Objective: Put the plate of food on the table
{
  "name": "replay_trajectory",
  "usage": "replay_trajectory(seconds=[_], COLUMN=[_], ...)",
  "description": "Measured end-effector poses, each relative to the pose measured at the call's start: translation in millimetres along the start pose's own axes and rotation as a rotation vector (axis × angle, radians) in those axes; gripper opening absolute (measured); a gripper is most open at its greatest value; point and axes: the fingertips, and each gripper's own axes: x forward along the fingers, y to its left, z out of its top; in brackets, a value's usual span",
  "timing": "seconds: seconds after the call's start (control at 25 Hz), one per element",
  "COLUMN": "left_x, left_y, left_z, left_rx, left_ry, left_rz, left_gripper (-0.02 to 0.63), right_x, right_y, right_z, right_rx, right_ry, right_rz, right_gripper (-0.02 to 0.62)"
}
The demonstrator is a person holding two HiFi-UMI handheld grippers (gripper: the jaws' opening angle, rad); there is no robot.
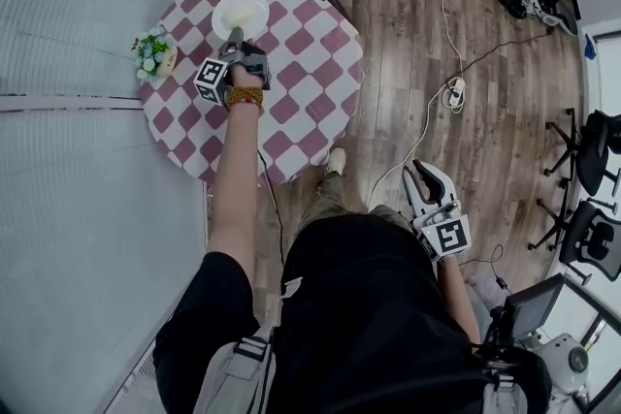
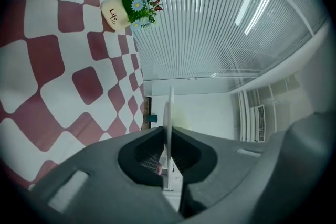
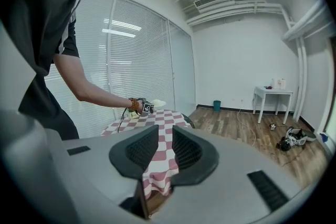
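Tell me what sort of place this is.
Probably an office or lab room staged for dining: black office chairs and a power strip on a wood floor, slatted blinds, plus a small round table under a checked cloth.

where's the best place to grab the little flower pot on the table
Pinch the flower pot across its cream body, coming level from the table's middle: it stands upright, flowers cover its top, and the blinds crowd its far side.
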Motion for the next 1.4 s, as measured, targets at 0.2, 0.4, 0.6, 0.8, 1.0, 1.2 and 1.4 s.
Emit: replay_trajectory(seconds=[0.2,0.4,0.6,0.8,1.0,1.2,1.4], left_x=[17.7,32.4,45.5,57.5,71.9,81.1,83.8], left_y=[18.8,23.9,37.0,52.9,68.5,84.5,107.5], left_z=[11.3,16.1,24.9,25.3,31.4,38.6,45.1], left_rx=[-0.037,-0.035,-0.04,-0.109,-0.078,-0.008,0.003], left_ry=[0.003,0.033,0.01,-0.036,-0.027,-0.032,-0.031], left_rz=[0.037,0.054,0.067,0.076,0.096,0.105,0.105], left_gripper=[0.021,0.021,0.021,0.021,0.021,0.021,0.021], right_x=[2.2,1.8,1.7,-1.0,1.0,-2.5,-6.7], right_y=[2.0,5.4,8.0,6.4,4.6,1.5,6.4], right_z=[-7.0,-21.3,-30.1,-36.3,-48.3,-61.9,-69.4], right_rx=[0.024,0.059,0.117,0.129,0.173,0.185,0.21], right_ry=[0.02,0.076,0.075,0.106,0.145,0.154,0.23], right_rz=[-0.003,0.003,0.0,-0.001,-0.01,-0.01,-0.027], right_gripper=[0.089,0.089,0.089,0.089,0.089,0.089,0.089])
